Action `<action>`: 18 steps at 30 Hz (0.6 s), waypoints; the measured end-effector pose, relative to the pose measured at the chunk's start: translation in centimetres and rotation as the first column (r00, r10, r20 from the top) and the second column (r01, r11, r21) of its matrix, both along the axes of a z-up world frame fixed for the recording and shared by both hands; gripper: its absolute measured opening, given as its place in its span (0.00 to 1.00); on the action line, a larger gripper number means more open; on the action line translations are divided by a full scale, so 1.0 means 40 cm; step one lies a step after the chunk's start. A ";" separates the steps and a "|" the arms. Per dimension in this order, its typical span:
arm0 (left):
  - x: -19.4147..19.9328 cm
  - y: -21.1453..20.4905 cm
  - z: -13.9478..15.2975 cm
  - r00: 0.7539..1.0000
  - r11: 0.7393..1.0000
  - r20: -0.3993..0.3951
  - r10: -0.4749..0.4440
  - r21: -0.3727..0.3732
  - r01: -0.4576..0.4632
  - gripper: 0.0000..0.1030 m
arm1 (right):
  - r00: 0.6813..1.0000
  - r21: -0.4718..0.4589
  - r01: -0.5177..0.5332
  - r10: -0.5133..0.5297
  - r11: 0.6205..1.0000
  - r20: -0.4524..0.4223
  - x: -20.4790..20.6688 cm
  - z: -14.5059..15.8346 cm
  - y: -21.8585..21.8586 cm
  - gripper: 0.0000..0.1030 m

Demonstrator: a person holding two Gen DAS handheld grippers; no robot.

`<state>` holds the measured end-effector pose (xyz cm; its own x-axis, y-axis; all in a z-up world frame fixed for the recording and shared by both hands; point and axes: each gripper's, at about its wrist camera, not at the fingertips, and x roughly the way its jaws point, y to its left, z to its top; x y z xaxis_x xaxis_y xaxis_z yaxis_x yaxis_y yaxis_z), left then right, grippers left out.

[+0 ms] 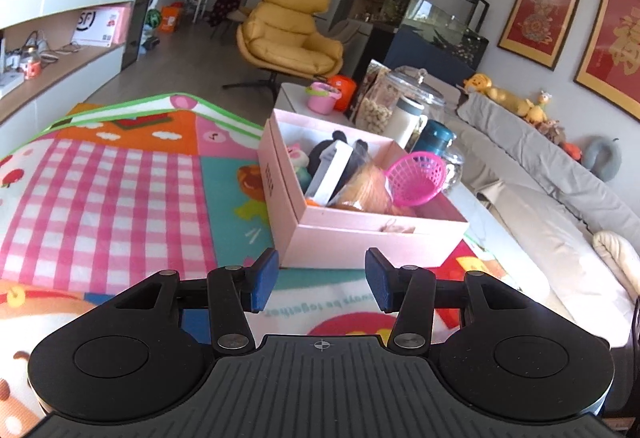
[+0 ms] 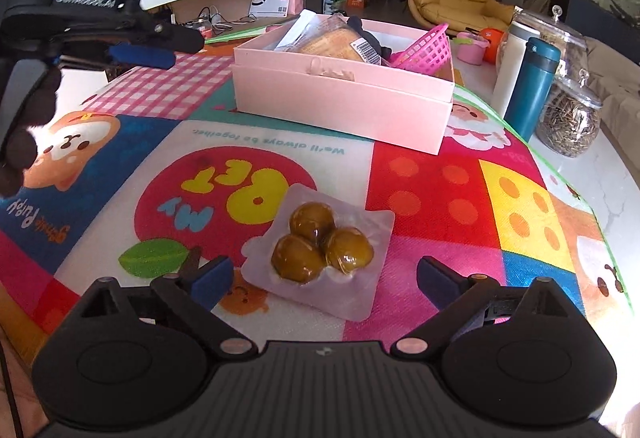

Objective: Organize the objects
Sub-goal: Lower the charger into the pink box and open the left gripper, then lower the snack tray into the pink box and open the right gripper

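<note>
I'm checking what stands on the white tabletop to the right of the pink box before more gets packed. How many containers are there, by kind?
Glass jars with lids: 2, a large one and a small one
Teal flask: 1
White bottle: 1
Pink toy cup: 1
Total: 5, beside the pink box

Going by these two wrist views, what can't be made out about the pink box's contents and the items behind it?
- Left wrist view: the pink box bottom is hidden under the pink basket and piled toys.
- Right wrist view: the box's near wall hides most contents.
- Right wrist view: the white bottle is partly hidden behind the teal bottle.
- Barcode label: too small to read.
</note>
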<state>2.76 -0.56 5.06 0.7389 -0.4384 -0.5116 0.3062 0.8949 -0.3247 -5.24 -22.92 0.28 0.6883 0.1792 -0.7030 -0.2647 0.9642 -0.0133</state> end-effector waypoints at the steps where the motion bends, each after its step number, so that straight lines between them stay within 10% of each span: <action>1: -0.006 -0.001 -0.006 1.000 1.000 -0.002 0.004 0.017 -0.004 0.51 | 1.000 0.007 0.012 -0.011 1.000 -0.008 0.015 -0.001 0.006 0.96; 7: -0.012 0.019 -0.029 0.999 1.000 -0.035 0.004 -0.026 -0.005 0.51 | 1.000 -0.002 -0.004 0.004 1.000 -0.009 0.048 0.014 0.066 0.70; 18: -0.015 0.023 -0.070 0.997 1.000 -0.075 0.015 -0.019 -0.016 0.50 | 0.999 -0.027 -0.019 0.020 0.999 0.030 0.038 0.072 0.071 0.70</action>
<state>2.17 0.38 2.27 0.7057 -0.4380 -0.5569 0.2665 0.8924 -0.3640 -3.73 -20.07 3.16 0.7060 0.1743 -0.6865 -0.2827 0.9580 -0.0475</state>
